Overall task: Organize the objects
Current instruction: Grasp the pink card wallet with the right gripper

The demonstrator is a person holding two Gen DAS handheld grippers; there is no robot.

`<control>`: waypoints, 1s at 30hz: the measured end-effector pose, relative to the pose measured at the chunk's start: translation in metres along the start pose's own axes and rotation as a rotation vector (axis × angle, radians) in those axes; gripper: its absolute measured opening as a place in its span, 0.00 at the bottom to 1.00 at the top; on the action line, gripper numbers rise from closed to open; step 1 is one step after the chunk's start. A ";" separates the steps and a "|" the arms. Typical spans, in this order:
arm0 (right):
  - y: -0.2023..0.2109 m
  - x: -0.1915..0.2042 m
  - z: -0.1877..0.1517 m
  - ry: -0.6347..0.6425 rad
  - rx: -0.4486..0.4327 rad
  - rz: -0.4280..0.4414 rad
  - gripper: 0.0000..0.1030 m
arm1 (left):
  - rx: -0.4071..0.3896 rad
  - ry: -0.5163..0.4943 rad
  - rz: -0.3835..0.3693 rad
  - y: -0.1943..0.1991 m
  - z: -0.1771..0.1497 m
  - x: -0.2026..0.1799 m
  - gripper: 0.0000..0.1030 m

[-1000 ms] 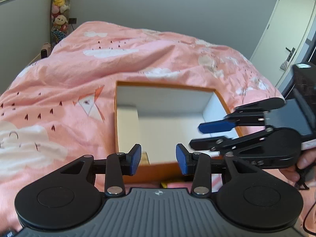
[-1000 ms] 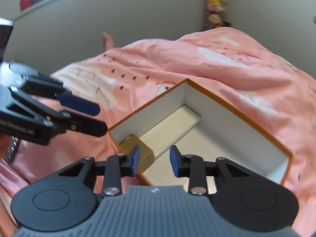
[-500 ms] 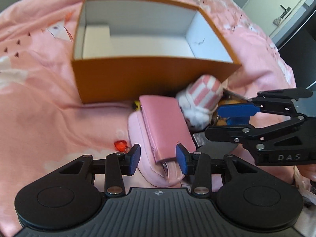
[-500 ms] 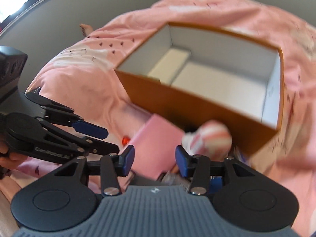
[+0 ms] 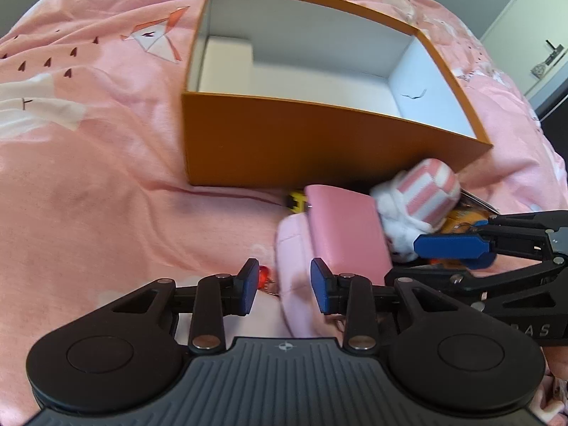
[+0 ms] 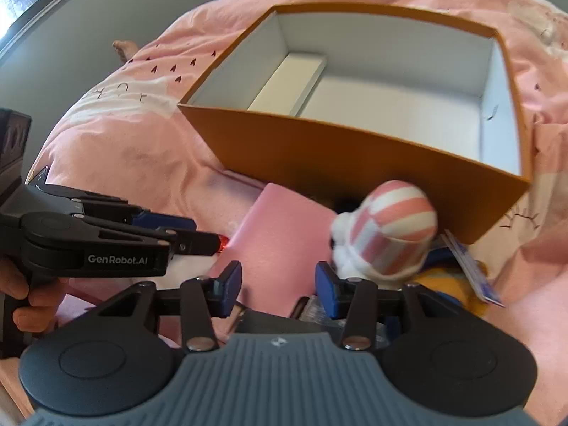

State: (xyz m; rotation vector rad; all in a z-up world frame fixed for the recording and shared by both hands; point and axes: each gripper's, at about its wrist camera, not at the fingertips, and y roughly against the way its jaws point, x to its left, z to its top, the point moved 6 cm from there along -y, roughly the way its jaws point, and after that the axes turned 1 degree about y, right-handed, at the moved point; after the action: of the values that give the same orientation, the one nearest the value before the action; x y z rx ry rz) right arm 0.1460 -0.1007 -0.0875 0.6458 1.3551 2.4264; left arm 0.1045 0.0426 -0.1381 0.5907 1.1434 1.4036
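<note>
An open orange box (image 5: 319, 142) with a white inside stands on the pink bed; it also shows in the right wrist view (image 6: 355, 156). In front of it lies a heap: a pink case (image 5: 344, 227) (image 6: 284, 234), a pink-and-white striped plush (image 5: 422, 195) (image 6: 387, 227), a pale pink pouch (image 5: 294, 248), a small red bead (image 5: 264, 272) and yellow items (image 5: 461, 218). My left gripper (image 5: 284, 285) is open and empty just above the pouch. My right gripper (image 6: 278, 282) is open and empty over the pink case, beside the plush.
A pink quilt (image 5: 88, 142) with cloud and fox prints covers the bed. A white insert (image 6: 287, 85) lies in the box's left part. A blue-and-white card (image 6: 475, 269) lies right of the plush. A grey wall (image 6: 106, 7) and a white door (image 5: 525, 46) stand behind.
Both grippers have dropped from over the box's inside to the heap in front of it. In the last half second they shifted slightly closer to the pink case. Jaws stay open.
</note>
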 end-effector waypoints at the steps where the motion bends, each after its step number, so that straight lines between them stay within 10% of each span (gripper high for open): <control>1: -0.004 0.002 0.001 0.003 0.015 0.006 0.50 | 0.006 0.009 0.003 -0.002 0.000 0.002 0.38; 17: -0.060 0.015 0.012 0.016 0.143 -0.076 0.86 | 0.006 0.092 0.059 -0.006 0.002 0.031 0.34; 25: -0.064 0.015 0.011 0.036 0.144 -0.096 0.85 | 0.015 0.082 0.054 -0.007 0.000 0.028 0.34; 30: -0.048 0.017 0.011 0.047 0.117 -0.063 0.62 | 0.016 0.078 0.031 -0.006 0.000 0.025 0.34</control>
State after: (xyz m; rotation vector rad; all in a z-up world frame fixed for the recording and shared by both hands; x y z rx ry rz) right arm 0.1388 -0.0605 -0.1190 0.5683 1.5219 2.3409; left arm 0.1020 0.0648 -0.1499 0.5707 1.2128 1.4560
